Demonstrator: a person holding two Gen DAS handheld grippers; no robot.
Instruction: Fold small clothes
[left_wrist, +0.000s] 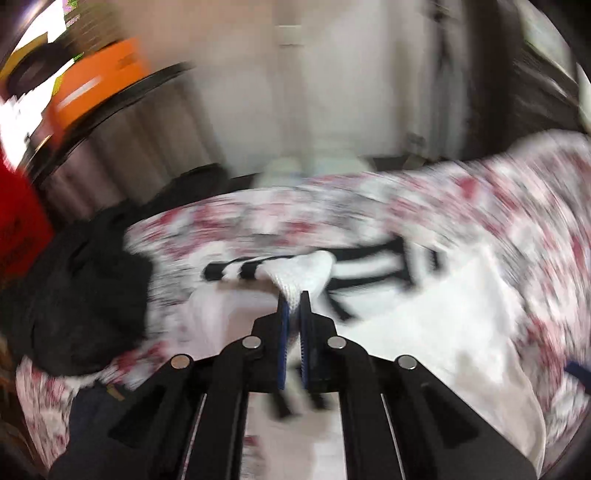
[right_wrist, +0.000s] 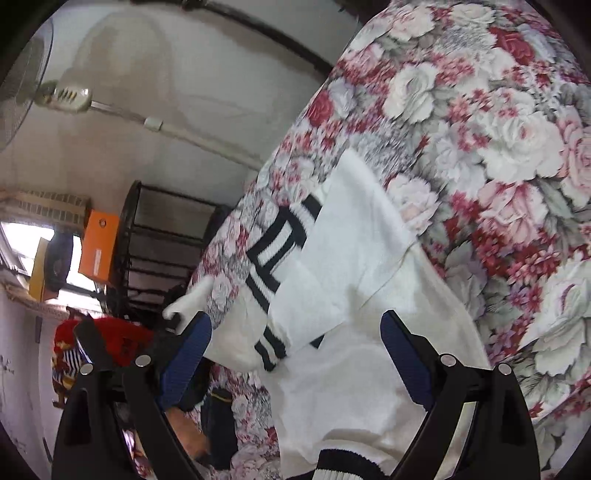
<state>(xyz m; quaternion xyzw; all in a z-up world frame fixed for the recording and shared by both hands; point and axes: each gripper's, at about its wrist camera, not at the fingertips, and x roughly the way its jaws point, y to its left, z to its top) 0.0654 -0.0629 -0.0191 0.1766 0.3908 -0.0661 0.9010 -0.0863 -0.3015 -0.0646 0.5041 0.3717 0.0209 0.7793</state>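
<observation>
So the white sweater (right_wrist: 354, 387) with the black stripes is spread out on the bed, lying on a flowery bedspread (right_wrist: 498, 155) with big red and white roses. One sleeve (right_wrist: 295, 266) is folded across the body, its black-and-white striped cuff sitting out toward the edge of the bed.

The left gripper (left_wrist: 294, 299) has its fingers pinched together on a bit of the white knit, which bunches up right at the tips in the left wrist view. That whole view is pretty smeared, so the sweater behind it is mostly a white blur with black bands. In the right wrist view you can see the same pinched piece as a small white tuft sticking up at the left edge of the bed.

The right gripper (right_wrist: 295, 328) has its blue-padded fingers spread wide, nothing between them, hovering over the sweater's body near the hem.

Further out: dark clothes (left_wrist: 74, 280) heaped at the bed's left side, something red (right_wrist: 110, 336) next to them, an orange box (right_wrist: 99, 245) by the window, and a fan (right_wrist: 22, 81) on the wall.
</observation>
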